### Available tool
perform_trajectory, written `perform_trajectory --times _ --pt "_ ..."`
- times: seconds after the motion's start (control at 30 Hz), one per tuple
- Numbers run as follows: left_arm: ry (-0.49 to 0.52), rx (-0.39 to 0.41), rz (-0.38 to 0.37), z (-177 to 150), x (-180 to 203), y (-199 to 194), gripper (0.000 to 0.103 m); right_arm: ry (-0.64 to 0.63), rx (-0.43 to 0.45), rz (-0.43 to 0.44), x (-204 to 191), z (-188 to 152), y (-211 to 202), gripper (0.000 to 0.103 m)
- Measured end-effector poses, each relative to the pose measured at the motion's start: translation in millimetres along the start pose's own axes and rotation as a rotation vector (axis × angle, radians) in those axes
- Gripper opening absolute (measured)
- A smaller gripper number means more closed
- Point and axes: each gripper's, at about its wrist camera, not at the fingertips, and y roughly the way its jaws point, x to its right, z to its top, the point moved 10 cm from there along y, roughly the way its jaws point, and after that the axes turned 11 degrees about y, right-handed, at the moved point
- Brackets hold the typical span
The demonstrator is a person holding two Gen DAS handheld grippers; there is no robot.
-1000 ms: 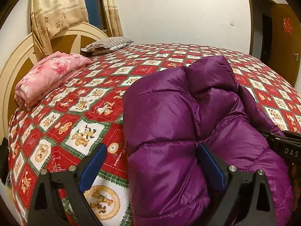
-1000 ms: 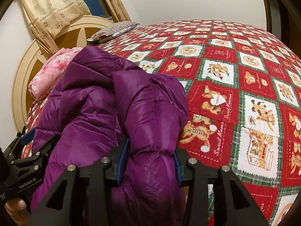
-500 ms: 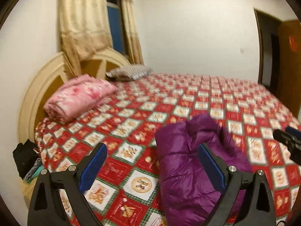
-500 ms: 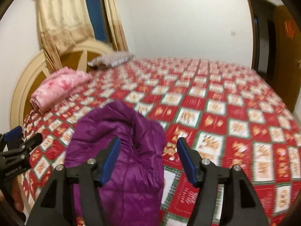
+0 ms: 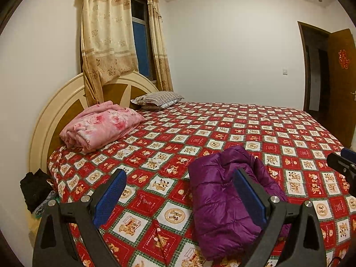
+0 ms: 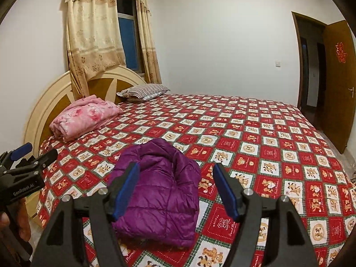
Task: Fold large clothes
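Moved: both grippers pulled up & back off the purple jacket [image 5: 224,202] since 1 s ago; then it filled both views, w/ right pads pinched on a fold, now it lies free on the bedspread [image 5: 255,133].
Right gripper [image 6: 175,189]: jaws have just been opening, now spread wide, nothing clamped; jacket lies beyond & below the gap, apart from both blue pads [image 6: 125,191].
Left gripper [image 5: 180,197]: spread wide, as 1 s ago; empty; points slightly downward over the near edge of bed.
Hand pose: in right view, left gripper body sits at far left, level w/ the jacket, a bit of the person's hand [image 6: 5,220] under it. In left view, right gripper tip [image 5: 342,162] pokes in at right edge.
Jacket place: left view – behind right finger & just right of it; right view – behind left finger, reaching into the gap between fingers.
Jacket axis: folded into a compact bundle; long axis runs away from grippers, bulgy rounded end farthest, flatter end nearest.
Unchanged: pink blanket [image 5: 100,125] folded, far ahead-left by headboard [image 5: 57,115]; striped pillow [image 5: 159,99] beyond it; dark clothes [image 5: 35,189] off bed at left.
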Motion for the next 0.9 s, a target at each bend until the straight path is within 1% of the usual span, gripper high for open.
perform_trajectory --times 0.23,0.9 --pt "0.0 -0.002 0.001 -0.3 -1.0 -0.7 0.097 -0.012 0.01 0.008 -3.4 0.3 -5.3 0.072" --pt "0.006 -0.012 -0.004 -3.7 3.9 3.9 0.097 -0.001 -0.002 0.014 -4.0 -5.5 -3.7 0.073"
